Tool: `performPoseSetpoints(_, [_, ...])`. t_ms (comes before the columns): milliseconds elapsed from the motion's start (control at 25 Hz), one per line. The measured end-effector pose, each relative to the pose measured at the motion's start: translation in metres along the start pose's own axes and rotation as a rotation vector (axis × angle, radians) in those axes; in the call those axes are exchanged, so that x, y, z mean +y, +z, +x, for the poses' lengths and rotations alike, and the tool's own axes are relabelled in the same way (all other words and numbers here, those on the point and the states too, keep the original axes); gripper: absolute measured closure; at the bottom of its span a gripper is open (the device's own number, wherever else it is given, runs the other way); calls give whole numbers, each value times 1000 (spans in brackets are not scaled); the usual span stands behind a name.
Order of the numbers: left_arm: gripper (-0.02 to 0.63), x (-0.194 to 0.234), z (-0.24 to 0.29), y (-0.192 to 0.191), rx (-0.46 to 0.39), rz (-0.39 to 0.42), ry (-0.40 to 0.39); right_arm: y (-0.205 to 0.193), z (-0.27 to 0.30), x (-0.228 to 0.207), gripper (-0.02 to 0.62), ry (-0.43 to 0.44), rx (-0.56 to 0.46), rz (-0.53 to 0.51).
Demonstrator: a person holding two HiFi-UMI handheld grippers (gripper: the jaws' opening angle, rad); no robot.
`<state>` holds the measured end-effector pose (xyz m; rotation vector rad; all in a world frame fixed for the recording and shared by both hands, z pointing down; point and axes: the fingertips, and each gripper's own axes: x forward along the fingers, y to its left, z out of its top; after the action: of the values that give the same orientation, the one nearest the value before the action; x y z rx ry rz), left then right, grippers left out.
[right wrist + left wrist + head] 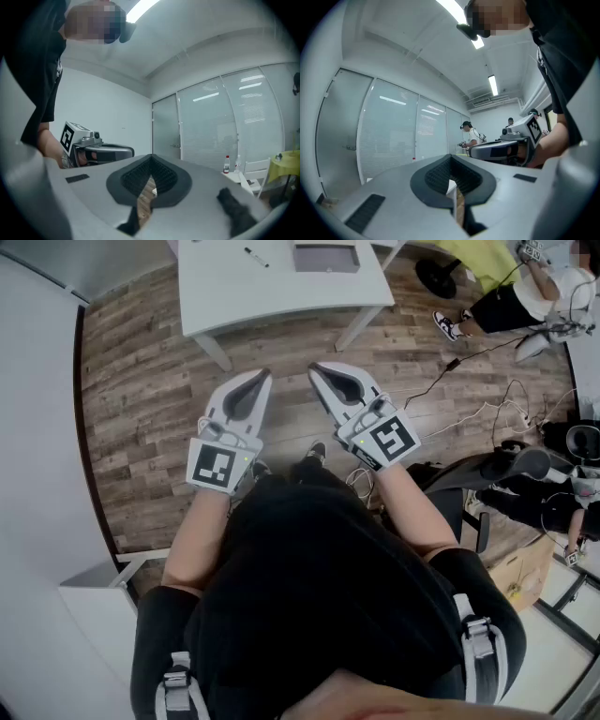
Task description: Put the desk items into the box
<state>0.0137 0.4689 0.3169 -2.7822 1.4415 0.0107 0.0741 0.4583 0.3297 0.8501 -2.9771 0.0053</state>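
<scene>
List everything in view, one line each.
table: 1, white, top of head view
pen: 1, black, on the table
box: 1, grey, on the table's far side
floor: brown wood planks
cables: several, white and black, on the floor at right
chair: 1, black, right
carton: 1, brown, lower right
bottle: at least 1, clear with red cap, on a far white table in the right gripper view
bystander: 1, black shorts, top right
left gripper: white, jaws shut, empty, held level
right gripper: white, jaws shut, empty, beside the left
</scene>
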Motion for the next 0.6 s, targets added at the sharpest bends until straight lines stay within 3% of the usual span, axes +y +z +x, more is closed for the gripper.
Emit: performPoseSetpoints(600, [595, -17, 23, 4, -5, 8, 6, -3, -9, -18, 578, 20, 20, 18])
